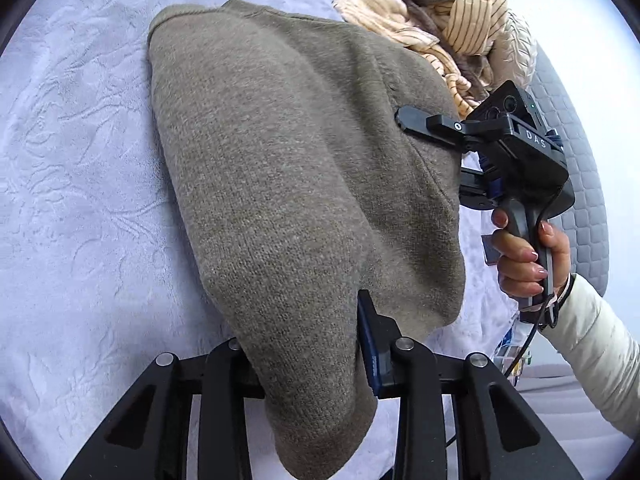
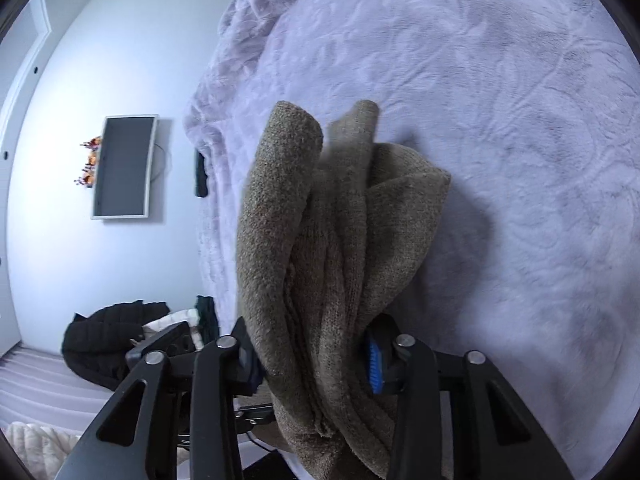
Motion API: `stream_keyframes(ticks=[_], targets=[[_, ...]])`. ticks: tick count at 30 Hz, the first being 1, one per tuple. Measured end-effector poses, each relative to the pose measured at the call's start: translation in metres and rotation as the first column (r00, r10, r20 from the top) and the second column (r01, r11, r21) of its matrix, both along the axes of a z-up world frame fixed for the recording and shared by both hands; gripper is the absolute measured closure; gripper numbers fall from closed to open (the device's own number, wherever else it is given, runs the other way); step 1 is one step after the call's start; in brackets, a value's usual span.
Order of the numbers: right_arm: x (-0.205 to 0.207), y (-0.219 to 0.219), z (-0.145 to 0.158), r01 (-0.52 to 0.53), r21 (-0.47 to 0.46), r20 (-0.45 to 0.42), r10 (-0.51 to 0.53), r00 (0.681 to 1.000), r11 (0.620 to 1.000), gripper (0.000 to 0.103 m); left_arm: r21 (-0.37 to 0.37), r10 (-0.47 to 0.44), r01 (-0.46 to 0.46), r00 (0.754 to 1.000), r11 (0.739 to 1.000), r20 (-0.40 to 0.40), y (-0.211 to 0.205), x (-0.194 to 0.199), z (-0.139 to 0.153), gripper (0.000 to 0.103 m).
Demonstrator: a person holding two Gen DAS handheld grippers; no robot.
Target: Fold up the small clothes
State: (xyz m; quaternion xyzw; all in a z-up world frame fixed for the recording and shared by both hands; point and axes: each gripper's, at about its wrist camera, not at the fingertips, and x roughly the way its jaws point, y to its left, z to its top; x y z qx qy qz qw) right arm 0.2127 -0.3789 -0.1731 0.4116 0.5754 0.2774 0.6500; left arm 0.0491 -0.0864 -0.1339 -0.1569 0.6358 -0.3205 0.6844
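left gripper (image 1: 304,360) clamped on knit sweater (image 1: 288,184) edge | right gripper (image 2: 316,360) clamped on bunched layers | sweater held over bed (image 1: 80,160), far end resting on it | soft, thick, floppy, likely sags; best gripped at hems and corners

Left gripper (image 1: 308,344) closes on a fold of the sweater (image 1: 280,184), its two black fingers pinched against the knit on either side, one blue pad (image 1: 370,354) showing at the sweater's near edge. Right gripper (image 1: 404,124) clamps the sweater's far side, one finger lying flat over the cloth (the other is hidden beneath it). The right hand (image 1: 520,256) wraps the handle below the sweater's edge, fingers curled around the grip, wrist in a white sleeve (image 1: 600,352). Seen from its own camera, the right gripper (image 2: 312,364) squeezes bunched layers of sweater (image 2: 332,248) between its pads.
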Motion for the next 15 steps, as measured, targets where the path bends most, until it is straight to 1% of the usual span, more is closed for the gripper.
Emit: stream_keyframes(ticks=[3,8,9,12,15], targets=[[-0.007,0.008,0.013,-0.002,0.017,0.013,0.002,1.0,1.0,0.063,-0.008,-0.005,0.005,1.0,1.0,0.015,0.006,-0.005,0.012,0.068],[-0.029,0.025,0.027,-0.002,0.057,0.007,0.002,1.0,0.998,0.063,0.008,-0.019,0.019,0.999,1.0,0.032,0.028,-0.027,0.034,0.068],[-0.036,0.03,0.03,-0.004,0.066,0.007,0.003,1.0,0.998,0.063,0.015,-0.024,0.023,0.999,1.0,0.036,0.028,-0.033,0.038,0.068],[-0.053,0.049,0.036,-0.016,0.082,0.007,0.015,1.0,0.997,0.063,0.044,-0.04,0.038,0.998,0.998,0.045,0.049,-0.05,0.045,0.068],[-0.07,0.073,0.031,-0.036,0.082,0.005,0.035,0.999,0.996,0.063,0.083,-0.05,0.046,0.998,0.995,0.048,0.071,-0.069,0.044,0.068]])
